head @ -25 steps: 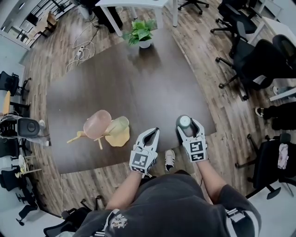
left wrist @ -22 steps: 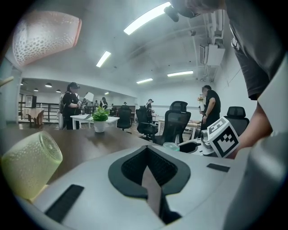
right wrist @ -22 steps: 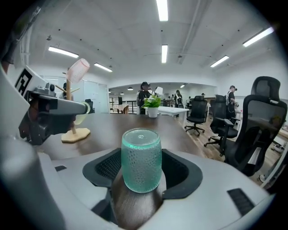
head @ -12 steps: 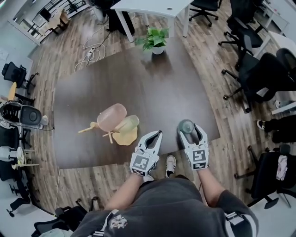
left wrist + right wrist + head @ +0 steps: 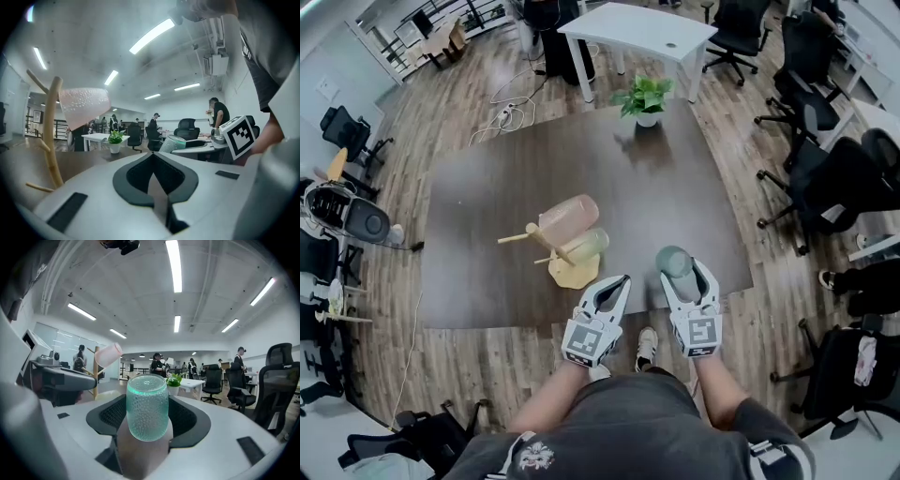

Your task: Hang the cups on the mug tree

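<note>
On the dark table (image 5: 478, 225) a wooden mug tree (image 5: 555, 246) carries a pink cup (image 5: 569, 215) and a pale yellow-green cup (image 5: 587, 245). My right gripper (image 5: 679, 274) is shut on a dimpled green cup (image 5: 674, 260) over the table's front edge, right of the tree. In the right gripper view the green cup (image 5: 147, 406) stands upright between the jaws, with the pink cup (image 5: 108, 354) far off to the left. My left gripper (image 5: 615, 283) is shut and empty, just right of the tree's base. The left gripper view has the trunk (image 5: 51, 133) and pink cup (image 5: 84, 106) at the left.
A potted plant (image 5: 646, 97) stands at the table's far edge, with a white table (image 5: 637, 28) beyond it. Office chairs (image 5: 834, 173) crowd the right side. A shoe (image 5: 645, 337) shows on the wooden floor between my grippers. Cables (image 5: 511, 108) lie on the floor at the far left.
The head view has swung, so the table and mug tree now lie further right and nearer my grippers. Both grippers stay at the front edge; the right still holds the green cup.
</note>
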`<state>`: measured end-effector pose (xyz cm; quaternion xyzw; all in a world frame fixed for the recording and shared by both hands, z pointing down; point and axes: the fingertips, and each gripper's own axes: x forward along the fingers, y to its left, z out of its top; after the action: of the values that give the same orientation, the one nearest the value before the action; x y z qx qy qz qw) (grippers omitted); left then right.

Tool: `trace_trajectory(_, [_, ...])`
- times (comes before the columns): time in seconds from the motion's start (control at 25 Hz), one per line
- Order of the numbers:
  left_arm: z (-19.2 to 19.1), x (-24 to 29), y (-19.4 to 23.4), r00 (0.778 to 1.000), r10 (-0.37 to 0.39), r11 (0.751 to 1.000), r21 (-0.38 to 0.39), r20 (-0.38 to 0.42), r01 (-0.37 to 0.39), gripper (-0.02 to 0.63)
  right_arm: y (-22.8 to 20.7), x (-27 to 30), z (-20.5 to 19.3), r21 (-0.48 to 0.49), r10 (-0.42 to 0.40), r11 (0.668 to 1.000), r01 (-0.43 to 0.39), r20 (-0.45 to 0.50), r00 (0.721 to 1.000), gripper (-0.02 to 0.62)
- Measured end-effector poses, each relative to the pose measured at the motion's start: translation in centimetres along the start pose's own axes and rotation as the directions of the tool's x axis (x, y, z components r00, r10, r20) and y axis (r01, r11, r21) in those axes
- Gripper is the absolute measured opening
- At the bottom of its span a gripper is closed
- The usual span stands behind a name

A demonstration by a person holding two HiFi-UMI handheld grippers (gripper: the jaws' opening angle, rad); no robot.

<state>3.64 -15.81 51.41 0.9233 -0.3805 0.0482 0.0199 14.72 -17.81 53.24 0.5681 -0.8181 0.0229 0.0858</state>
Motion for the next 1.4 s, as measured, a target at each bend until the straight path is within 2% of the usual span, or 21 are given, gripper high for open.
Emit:
trace_trajectory(0.36, [0.3,-6.9,2.4,0.994,0.109,0.994,-0.005,0.014,-0.109,0.006,7.1,-0.6,5.6,-0.039,0.105,0.994,-0.102,0.111,0.988,0.299])
trace_trajectory(0.56, [0.5,-11.0,4.2,0.986,0.156,0.988,0.000,0.056,-0.156,0.006,12.7,0.0,8.6,-0.078,0.193,0.980,-0.182,0.161,0.968,0.299])
trace_trajectory(0.8, [0.3,-14.6,6.4,0.970,0.238,0.971,-0.012,0.058,-0.237,0.006,18.0,1.0,10.9,-0.101,0.292,0.956,-0.277,0.198,0.936,0.299])
trace_trajectory(1.0, [0.7,-16.9,8.1,0.957,0.285,0.959,-0.017,0.057,-0.284,0.006,21.8,2.7,11.2,-0.133,0.359,0.931,-0.338,0.185,0.915,0.299])
trace_trajectory(1.4, [-0.7,-20.0,9.7,0.940,0.337,0.941,-0.048,0.048,-0.334,0.006,24.6,5.5,8.8,-0.172,0.353,0.927,-0.333,0.108,0.929,0.299])
